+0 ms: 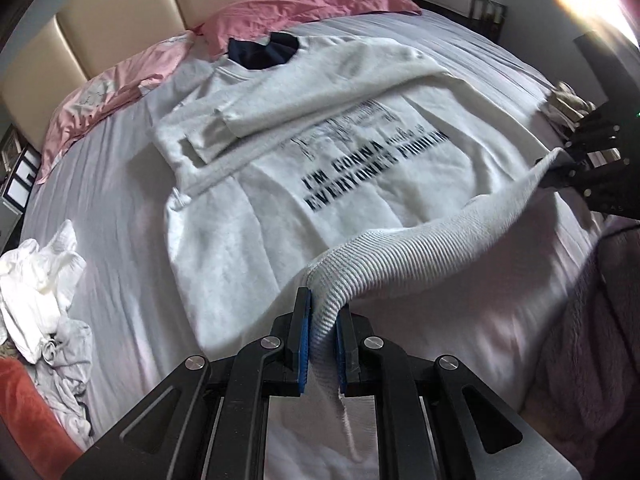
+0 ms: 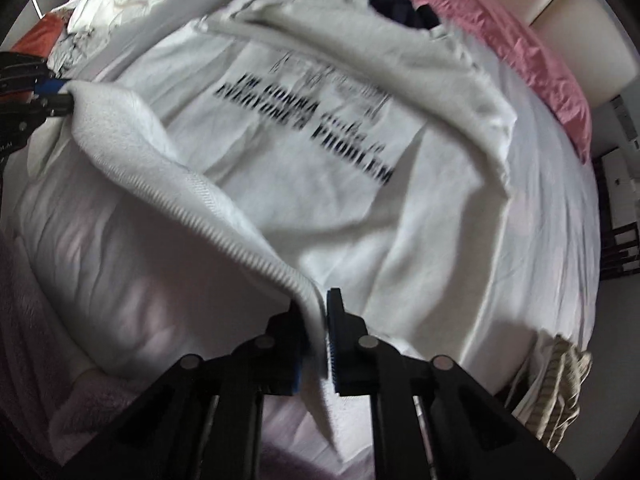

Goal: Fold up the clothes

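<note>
A white sweatshirt (image 1: 280,208) with black lettering lies front up on the bed, both sleeves folded across its chest. Its ribbed hem (image 1: 400,256) is lifted off the bed and hangs between my two grippers. My left gripper (image 1: 324,320) is shut on one end of the hem, the blue pads pressing the ribbing. Across the bed at the right edge, my right gripper (image 1: 560,168) grips the other end. In the right wrist view the sweatshirt (image 2: 360,200) spreads ahead, the right gripper (image 2: 318,320) is shut on the hem (image 2: 224,216), and the left gripper (image 2: 60,94) holds the far end.
Pink pillows (image 1: 304,4) and a cream headboard (image 1: 120,12) stand at the head of the bed. A dark garment (image 1: 264,54) lies by the collar. A heap of white and grey clothes (image 1: 44,300) sits at the bed's left side. A mauve fleece blanket (image 1: 592,344) lies near right.
</note>
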The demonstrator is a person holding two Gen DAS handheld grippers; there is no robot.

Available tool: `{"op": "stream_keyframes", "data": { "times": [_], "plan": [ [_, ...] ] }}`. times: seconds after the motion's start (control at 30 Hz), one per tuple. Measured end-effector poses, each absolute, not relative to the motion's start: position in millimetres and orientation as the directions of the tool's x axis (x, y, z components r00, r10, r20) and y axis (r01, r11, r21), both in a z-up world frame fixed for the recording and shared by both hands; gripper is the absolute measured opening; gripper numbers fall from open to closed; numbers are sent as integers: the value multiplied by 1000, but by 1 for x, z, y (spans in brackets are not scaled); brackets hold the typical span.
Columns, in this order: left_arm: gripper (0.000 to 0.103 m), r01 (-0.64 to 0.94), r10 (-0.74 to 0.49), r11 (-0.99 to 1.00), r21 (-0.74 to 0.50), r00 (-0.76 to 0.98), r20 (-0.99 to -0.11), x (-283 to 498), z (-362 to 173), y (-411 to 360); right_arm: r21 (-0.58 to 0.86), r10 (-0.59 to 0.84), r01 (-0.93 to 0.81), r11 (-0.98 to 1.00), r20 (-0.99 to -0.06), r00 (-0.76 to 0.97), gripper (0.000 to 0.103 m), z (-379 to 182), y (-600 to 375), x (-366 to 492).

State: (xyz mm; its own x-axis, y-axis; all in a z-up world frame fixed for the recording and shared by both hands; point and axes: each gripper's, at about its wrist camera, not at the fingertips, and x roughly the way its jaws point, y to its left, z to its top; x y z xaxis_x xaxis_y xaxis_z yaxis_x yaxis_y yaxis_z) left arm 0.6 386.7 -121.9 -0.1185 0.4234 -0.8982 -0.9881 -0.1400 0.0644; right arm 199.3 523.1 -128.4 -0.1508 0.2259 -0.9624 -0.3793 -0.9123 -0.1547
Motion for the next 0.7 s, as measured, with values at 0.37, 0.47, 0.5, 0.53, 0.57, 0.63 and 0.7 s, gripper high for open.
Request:
{"op": "stream_keyframes", "data": {
  "times": [0.37, 0.47, 0.5, 0.53, 0.57, 0.63, 0.7],
  "plan": [
    [16, -959, 399, -277, -60, -58, -915, -58, -170, 435, -115, 198, -449, -886, -970, -143, 30, -184, 570, 155],
    [17, -954, 387, -293, -67, -55, -920, -68, -178, 444, -78, 146, -440, -894, -981, -124, 34, -184, 586, 153],
    [17, -952, 380, -297, -69, -52, -923, -71, -179, 448, -71, 133, -433, -898, -985, -113, 34, -183, 590, 152],
    [17, -951, 374, -301, -71, -49, -926, -74, -180, 452, -70, 120, -418, -906, -988, -94, 34, -182, 593, 149],
    [17, -950, 367, -304, -73, -46, -929, -77, -182, 455, -78, 120, -407, -910, -990, -79, 34, -180, 596, 146],
    [17, -949, 359, -306, -72, -46, -932, -81, -183, 462, -93, 120, -384, -919, -992, -47, 34, -176, 602, 141],
    [18, -945, 361, -318, -79, -44, -932, -84, -185, 466, -120, 136, -361, -925, -991, -19, 34, -171, 608, 135]
  ]
}}
